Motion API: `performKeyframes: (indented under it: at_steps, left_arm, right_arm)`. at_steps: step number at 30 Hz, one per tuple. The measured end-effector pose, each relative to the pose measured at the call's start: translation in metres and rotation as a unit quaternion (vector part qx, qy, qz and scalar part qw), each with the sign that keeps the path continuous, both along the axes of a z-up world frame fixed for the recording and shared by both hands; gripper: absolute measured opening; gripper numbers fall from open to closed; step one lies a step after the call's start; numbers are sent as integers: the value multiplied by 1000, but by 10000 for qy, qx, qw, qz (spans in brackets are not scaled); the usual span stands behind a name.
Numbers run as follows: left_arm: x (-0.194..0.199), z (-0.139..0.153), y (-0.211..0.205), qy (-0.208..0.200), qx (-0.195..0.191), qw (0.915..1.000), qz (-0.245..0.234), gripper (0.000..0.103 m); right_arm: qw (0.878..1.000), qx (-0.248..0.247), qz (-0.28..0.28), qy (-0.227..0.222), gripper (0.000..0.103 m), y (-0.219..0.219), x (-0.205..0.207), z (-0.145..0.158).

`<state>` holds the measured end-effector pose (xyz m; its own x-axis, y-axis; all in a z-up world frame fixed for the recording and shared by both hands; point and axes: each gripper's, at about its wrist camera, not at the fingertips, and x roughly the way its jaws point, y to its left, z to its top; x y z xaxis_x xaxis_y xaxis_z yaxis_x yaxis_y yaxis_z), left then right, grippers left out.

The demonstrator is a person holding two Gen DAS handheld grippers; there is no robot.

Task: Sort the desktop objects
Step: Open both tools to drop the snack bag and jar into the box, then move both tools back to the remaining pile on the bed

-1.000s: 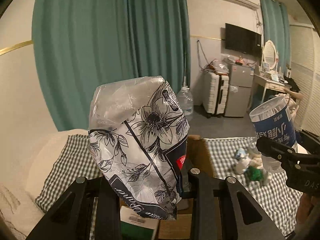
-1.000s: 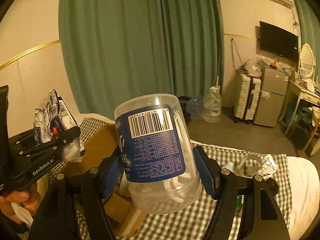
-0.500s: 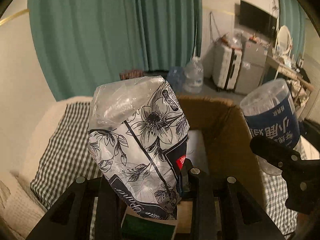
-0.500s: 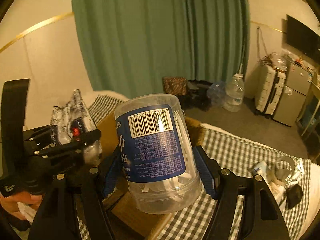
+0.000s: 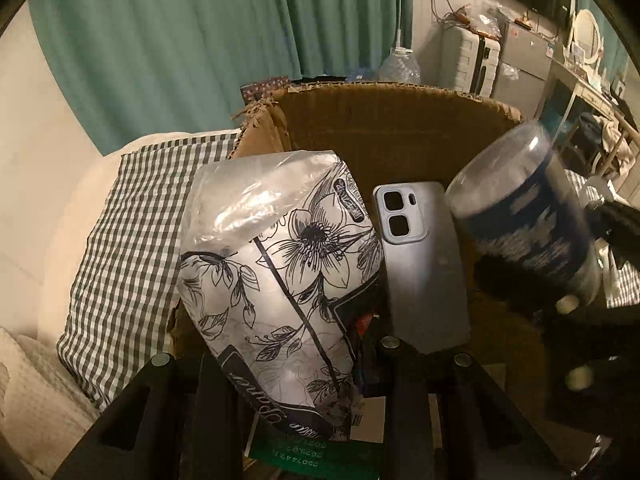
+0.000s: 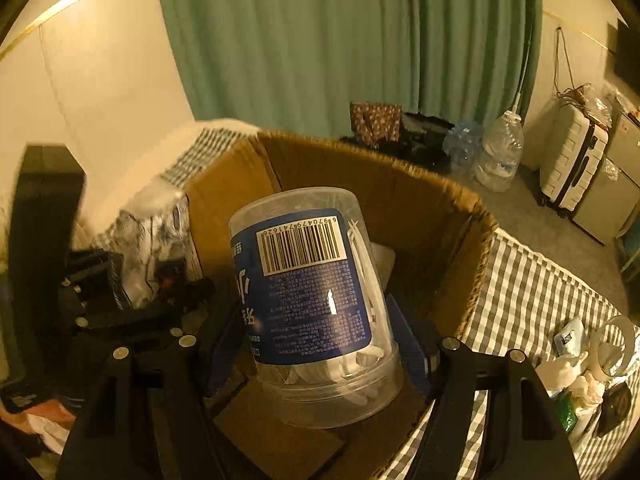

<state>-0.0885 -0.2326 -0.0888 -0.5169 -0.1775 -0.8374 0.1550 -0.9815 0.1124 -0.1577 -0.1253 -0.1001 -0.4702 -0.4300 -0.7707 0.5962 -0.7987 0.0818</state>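
Note:
My left gripper [image 5: 294,364] is shut on a floral tissue pack [image 5: 280,276] and holds it over the open cardboard box [image 5: 384,120]. My right gripper [image 6: 320,344] is shut on a clear jar with a blue label [image 6: 316,300], also held over the box [image 6: 404,196]. The jar shows blurred at the right of the left wrist view [image 5: 528,220]. The tissue pack shows at the left of the right wrist view [image 6: 152,240]. A grey phone case [image 5: 420,264] lies inside the box, beside the pack.
The box stands on a checked cloth [image 5: 132,240]. Several small items [image 6: 580,364] lie on the cloth right of the box. A green card [image 5: 316,456] lies below the left gripper. Curtains, suitcase [image 6: 572,160] and water bottle [image 6: 500,152] are behind.
Both grippers have tilted down and moved in over the box with their loads. The box interior and the phone case have come into view.

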Motion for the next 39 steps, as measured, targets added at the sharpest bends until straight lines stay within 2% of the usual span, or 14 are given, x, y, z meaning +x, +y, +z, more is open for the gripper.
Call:
performKeyframes:
  at_steps: [5,9,12,15,19,20,28,32,39]
  left_arm:
    - [0,3,0,-13,-30,10000,8,30]
    - [1,7,0,12,-30,10000,72,44]
    - [4,15,3,76,-41,10000,49,49]
    - [6,26,7,189,-59,9998,35,58]
    - [13,44,14,444,-107,9990,-6,80]
    - [15,49,16,486,-153,9987,-11,82]
    - [30,89,35,911,-372,9952,-12,91]
    - [40,111,38,1234,-336,9918,31,98]
    - [61,143,63,1683,-276,9854,6,100]
  right_arm:
    - [9999,71,48,64,68,-3,4,-1]
    - [9998,92,-17,198,69,-6,10,6]
    - [9994,86,-114,323,71,-3,13,14]
    - [9988,3,-242,427,71,5,15,24]
    - [9971,-139,-424,612,71,17,21,43]
    - [9965,-203,-458,672,71,22,24,49]
    - [9903,-547,-615,1117,74,47,52,88]
    - [9857,-664,-705,1382,76,58,68,110]
    - [9773,-813,-927,1723,76,88,94,141]
